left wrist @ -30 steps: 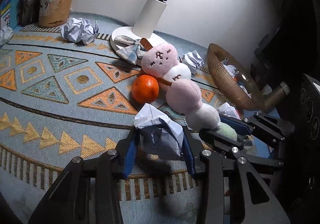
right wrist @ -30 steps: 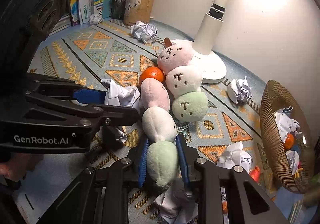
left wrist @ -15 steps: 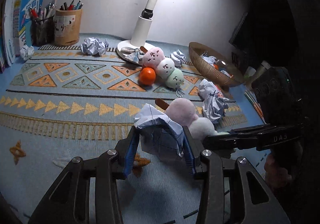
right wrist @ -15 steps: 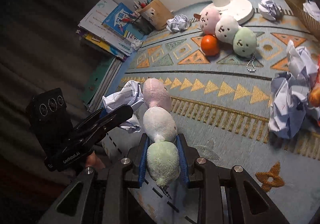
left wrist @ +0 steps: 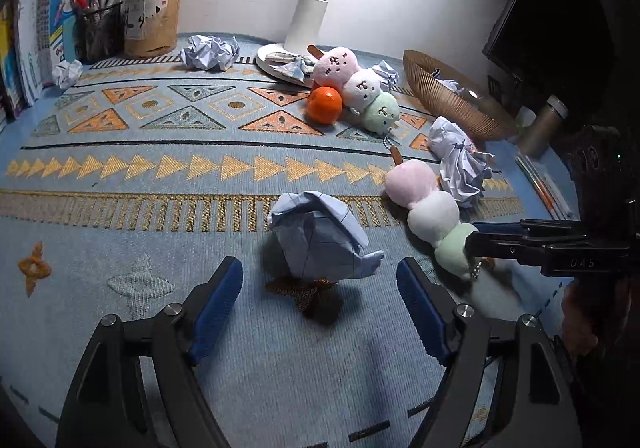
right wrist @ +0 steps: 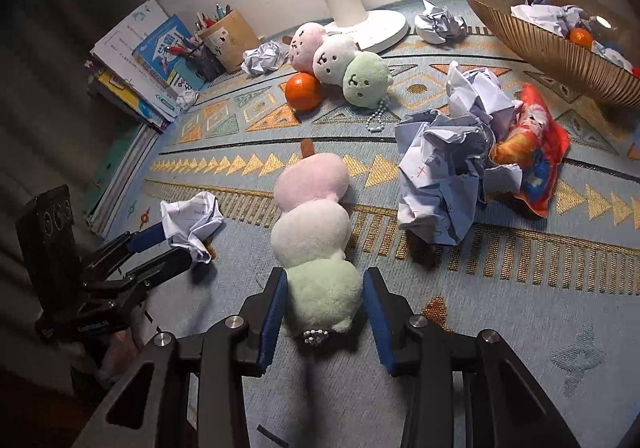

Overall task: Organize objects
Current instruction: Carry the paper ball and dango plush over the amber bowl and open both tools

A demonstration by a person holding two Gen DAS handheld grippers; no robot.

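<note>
A crumpled sheet of blue-lined paper (left wrist: 320, 236) lies on the patterned mat (left wrist: 120, 183), just ahead of my left gripper (left wrist: 320, 268). Its jaws are opening and stand wide, with neither pad touching the paper. A three-ball plush skewer of pink, white and green (right wrist: 312, 224) lies flat on the mat. Its green end sits between the blue pads of my right gripper (right wrist: 325, 288), whose jaws are opening and have come just off the plush. In the right wrist view the left gripper (right wrist: 160, 248) shows at the left, by the same paper (right wrist: 192, 219).
A second plush skewer with faces (right wrist: 336, 59) and an orange (right wrist: 304, 91) lie by the white lamp base (right wrist: 380, 31). A large paper wad (right wrist: 448, 175) and a red snack bag (right wrist: 532, 151) sit right of the plush. A woven basket (right wrist: 540, 35) holds paper. Pen cups (left wrist: 150, 19) and books (right wrist: 136, 63) stand far left.
Both grippers drew back from the lamp area toward the mat's near edge with their loads. Now both have opened, and the paper and the plush rest on the mat.
</note>
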